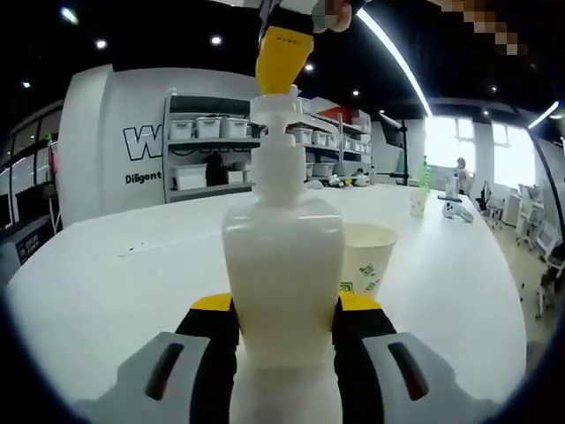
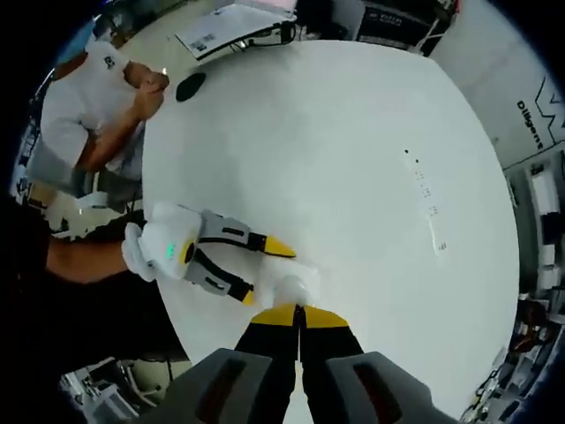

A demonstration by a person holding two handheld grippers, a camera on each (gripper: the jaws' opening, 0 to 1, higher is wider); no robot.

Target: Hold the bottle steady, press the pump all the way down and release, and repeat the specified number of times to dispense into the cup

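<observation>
Left gripper (image 1: 284, 329): jaws pinching the pump bottle (image 1: 282, 291) at its lower body, upright on the white table (image 1: 106, 283).
Right gripper (image 2: 298, 311): jaws pressed together, tips on the pump head (image 1: 281, 104).
Paper cup (image 1: 366, 258): just beside the bottle.

White table (image 1: 106, 283), storage shelves (image 1: 207, 146), bright windows (image 1: 446, 141).
</observation>
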